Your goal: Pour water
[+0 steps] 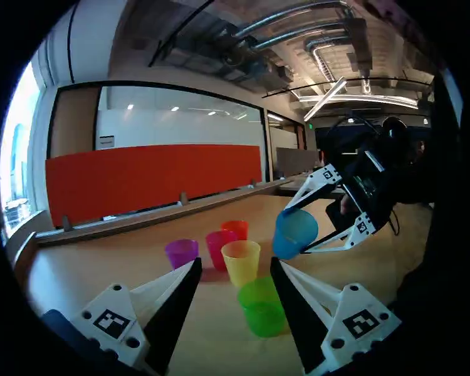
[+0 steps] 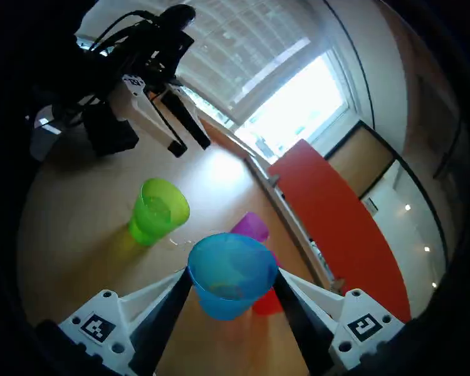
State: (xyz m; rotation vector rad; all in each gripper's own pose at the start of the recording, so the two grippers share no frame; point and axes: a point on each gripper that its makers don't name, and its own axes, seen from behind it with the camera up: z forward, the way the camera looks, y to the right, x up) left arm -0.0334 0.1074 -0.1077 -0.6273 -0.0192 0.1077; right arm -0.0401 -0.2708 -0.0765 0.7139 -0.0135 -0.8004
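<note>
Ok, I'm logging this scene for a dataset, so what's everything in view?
green cup: 1, green, table, nearest
yellow cup: 1, yellow, behind green
pink cup: 1, pink, behind yellow
red cup: 1, red, farthest back
purple cup: 1, purple, beside pink
blue cup: 1, blue, in right claw
table: 1, light wood, under cups
partition: 1, orange-red, behind table
left claw: 1, white-black, open
right claw: 1, white-black, holding blue cup

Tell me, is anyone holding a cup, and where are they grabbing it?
The right gripper holds the blue cup, its fingers squeezing the cup's sides near the rim. The left gripper is open and holds nothing.
</note>
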